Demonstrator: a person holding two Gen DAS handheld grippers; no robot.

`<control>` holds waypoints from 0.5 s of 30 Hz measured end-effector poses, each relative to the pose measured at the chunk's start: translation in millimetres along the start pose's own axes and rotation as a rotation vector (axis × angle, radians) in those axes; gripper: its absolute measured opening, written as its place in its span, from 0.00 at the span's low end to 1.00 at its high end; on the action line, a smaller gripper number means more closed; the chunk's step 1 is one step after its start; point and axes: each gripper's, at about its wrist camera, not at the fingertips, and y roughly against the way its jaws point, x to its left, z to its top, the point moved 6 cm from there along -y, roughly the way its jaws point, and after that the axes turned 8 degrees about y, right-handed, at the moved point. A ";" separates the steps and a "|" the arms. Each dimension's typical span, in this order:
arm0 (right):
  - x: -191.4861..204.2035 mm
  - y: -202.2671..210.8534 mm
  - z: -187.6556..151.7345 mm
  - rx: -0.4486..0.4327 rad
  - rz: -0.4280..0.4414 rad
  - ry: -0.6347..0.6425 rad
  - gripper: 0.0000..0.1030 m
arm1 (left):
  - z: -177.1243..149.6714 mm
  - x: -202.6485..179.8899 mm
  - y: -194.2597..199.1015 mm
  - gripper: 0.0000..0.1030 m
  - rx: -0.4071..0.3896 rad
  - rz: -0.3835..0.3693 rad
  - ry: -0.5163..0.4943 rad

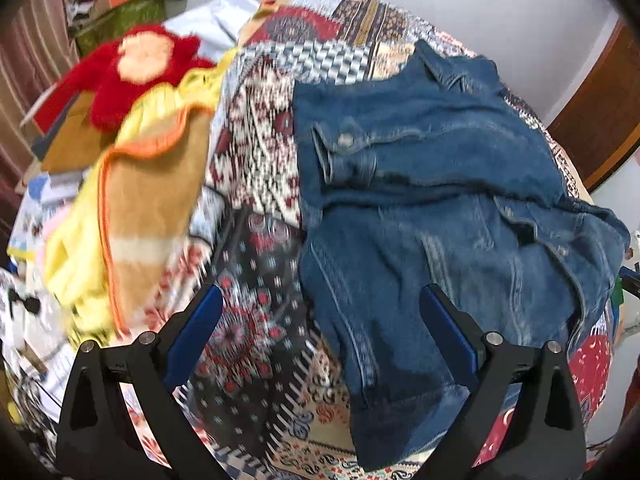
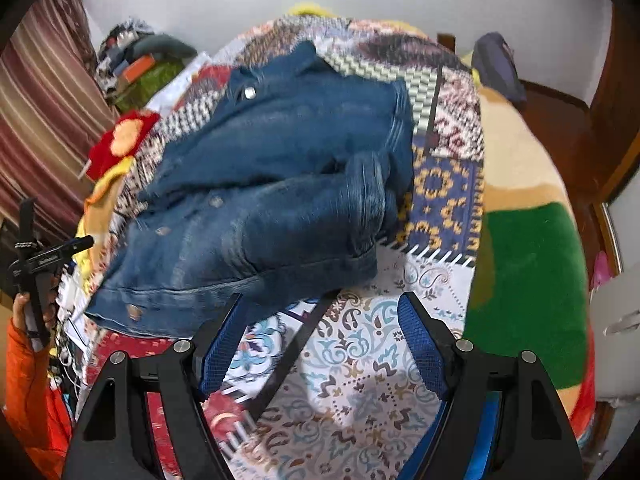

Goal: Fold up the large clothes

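A blue denim jacket (image 1: 440, 208) lies partly folded on a patchwork bedspread (image 1: 256, 280). In the right wrist view the jacket (image 2: 272, 200) has a sleeve folded across its front. My left gripper (image 1: 320, 308) is open and empty, hovering above the jacket's near hem; its right finger is over the denim. My right gripper (image 2: 320, 316) is open and empty, just in front of the jacket's lower edge, over the bedspread (image 2: 360, 380). The left gripper also shows in the right wrist view (image 2: 76, 246) at the far left, held by a hand.
A tan and yellow blanket (image 1: 140, 208) and a red plush toy (image 1: 132, 72) lie left of the jacket. A green and beige blanket (image 2: 528, 272) covers the bed's right side. Striped curtains (image 2: 44, 120) hang at the left. Clutter (image 2: 136, 60) sits at the far left corner.
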 end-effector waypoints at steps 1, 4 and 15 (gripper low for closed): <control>-1.5 -6.9 1.3 0.007 0.002 -0.003 0.73 | -6.6 0.5 -4.3 0.96 0.016 -0.003 0.009; -3.5 -19.3 11.9 0.004 0.030 -0.006 0.73 | -19.8 1.8 -14.8 0.96 0.047 -0.006 0.026; 2.6 -60.2 33.1 -0.034 0.099 -0.001 0.62 | -37.2 -9.6 -48.2 0.96 0.123 0.028 0.020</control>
